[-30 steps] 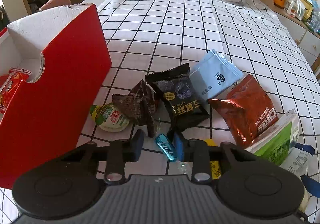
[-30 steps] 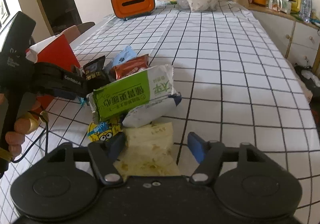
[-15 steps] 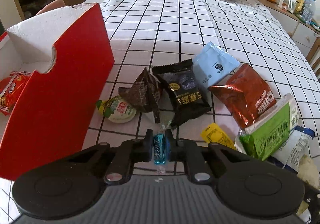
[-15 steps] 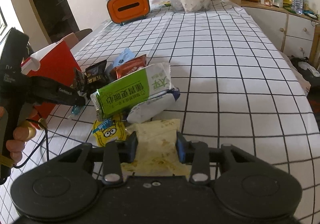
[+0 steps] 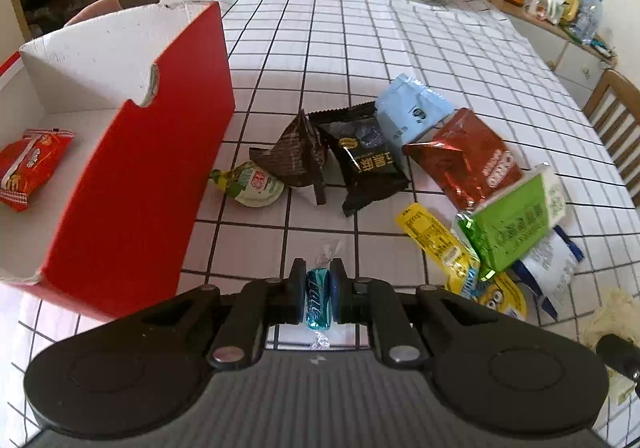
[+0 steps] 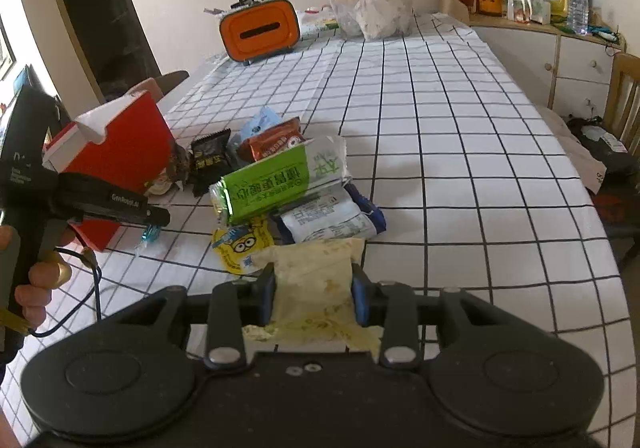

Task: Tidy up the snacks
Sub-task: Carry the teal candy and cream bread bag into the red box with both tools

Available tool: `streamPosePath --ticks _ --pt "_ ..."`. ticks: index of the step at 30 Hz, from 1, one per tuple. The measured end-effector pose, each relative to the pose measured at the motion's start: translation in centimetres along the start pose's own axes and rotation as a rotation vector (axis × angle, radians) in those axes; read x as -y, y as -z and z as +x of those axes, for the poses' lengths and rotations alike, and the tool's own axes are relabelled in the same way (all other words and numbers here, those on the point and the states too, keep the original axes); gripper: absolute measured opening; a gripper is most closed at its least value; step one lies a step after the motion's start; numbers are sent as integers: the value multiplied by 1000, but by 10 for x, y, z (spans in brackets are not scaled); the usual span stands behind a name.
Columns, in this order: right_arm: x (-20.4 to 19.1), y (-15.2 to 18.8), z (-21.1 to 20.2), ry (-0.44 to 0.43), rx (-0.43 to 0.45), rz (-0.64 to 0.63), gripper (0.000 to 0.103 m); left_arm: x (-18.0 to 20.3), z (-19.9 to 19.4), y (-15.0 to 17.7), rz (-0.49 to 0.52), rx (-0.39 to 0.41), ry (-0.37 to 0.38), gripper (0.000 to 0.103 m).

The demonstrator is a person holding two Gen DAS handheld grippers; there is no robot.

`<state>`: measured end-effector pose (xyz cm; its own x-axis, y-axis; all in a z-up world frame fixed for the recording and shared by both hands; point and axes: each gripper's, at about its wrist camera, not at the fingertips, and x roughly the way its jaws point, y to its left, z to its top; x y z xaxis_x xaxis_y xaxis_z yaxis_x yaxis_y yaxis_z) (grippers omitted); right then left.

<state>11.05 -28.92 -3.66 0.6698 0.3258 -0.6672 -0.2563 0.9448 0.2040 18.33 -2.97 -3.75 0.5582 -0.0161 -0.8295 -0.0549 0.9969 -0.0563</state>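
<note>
Left wrist view: the left gripper is held low over the checked tablecloth, its jaws clenched on a small teal candy that stands upright between the pads. The red box stands just to the left, open at the top, with a red snack packet lying inside on its floor. Ahead on the cloth lie a green-capped jelly cup, a dark pyramid-shaped packet, a black packet, a pale blue packet and a brown Oreo packet. To the right, a green packet rests tilted on a yellow sachet and a white-and-blue packet.

Right wrist view: the right gripper is close to the table, its jaws grasping a pale yellow packet by both side edges. Directly ahead, touching that packet, lie a yellow minion sachet and the white-and-blue packet, with the green packet on top. The left gripper appears at the left beside the red box, the candy in its tip. An orange tissue box stands at the far end.
</note>
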Motion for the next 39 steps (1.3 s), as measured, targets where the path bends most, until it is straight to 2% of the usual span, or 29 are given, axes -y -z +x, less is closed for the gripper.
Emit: streamPosePath --ticks 9,19,26,39 --pt "-25 -11 -30 -13 55 -36 35 -8 -45 1 38 47 36 12" --pt "-82 -43 -42 -40 117 -132 35 -40 -89 -16 46 99 34 12" --pt "-125 -65 -35 -78 149 -170 35 -80 -110 -35 22 142 -7 12" --pt "-225 -99 13 -144 127 -263 35 -163 -117 -58 -2 164 -131 12"
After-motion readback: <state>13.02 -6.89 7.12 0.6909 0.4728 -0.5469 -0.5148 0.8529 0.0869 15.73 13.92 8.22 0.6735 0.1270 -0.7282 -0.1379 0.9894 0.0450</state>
